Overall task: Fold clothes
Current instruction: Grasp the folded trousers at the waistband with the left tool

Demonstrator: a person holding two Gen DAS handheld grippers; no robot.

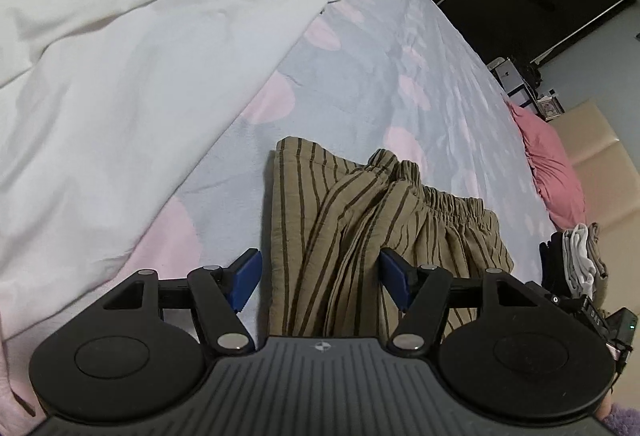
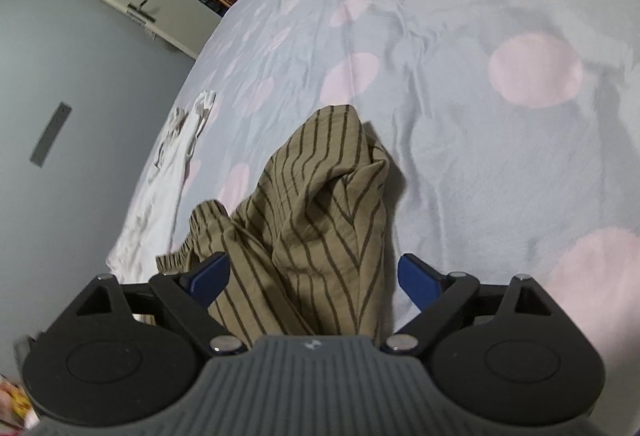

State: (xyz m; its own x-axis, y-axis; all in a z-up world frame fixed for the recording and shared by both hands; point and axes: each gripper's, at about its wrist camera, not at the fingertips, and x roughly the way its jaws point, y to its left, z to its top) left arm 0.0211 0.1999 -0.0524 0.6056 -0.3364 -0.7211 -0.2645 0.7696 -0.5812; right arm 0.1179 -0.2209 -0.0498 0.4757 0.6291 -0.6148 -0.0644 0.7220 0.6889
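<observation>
A tan, dark-striped cotton garment with a gathered elastic waistband (image 1: 360,220) lies on the bed's grey-blue sheet with pink dots (image 1: 360,76), partly doubled over but loose. One straight folded edge shows in the left wrist view, and a rumpled peak of cloth in the right. The left gripper (image 1: 320,278) hovers over the garment with its jaws spread wide, the cloth passing between the blue pads without being pinched. The right gripper (image 2: 314,276) stands likewise, jaws apart and holding nothing. Both seem poised either to take hold of the fabric or to have let it go. A large white sheet-like cloth (image 1: 120,76) sprawls beside it, toward the bed's far edge. A small stack of folded clothes (image 1: 576,260) sits near the pink pillow (image 1: 552,172), probably kept clear of the working area.
</observation>
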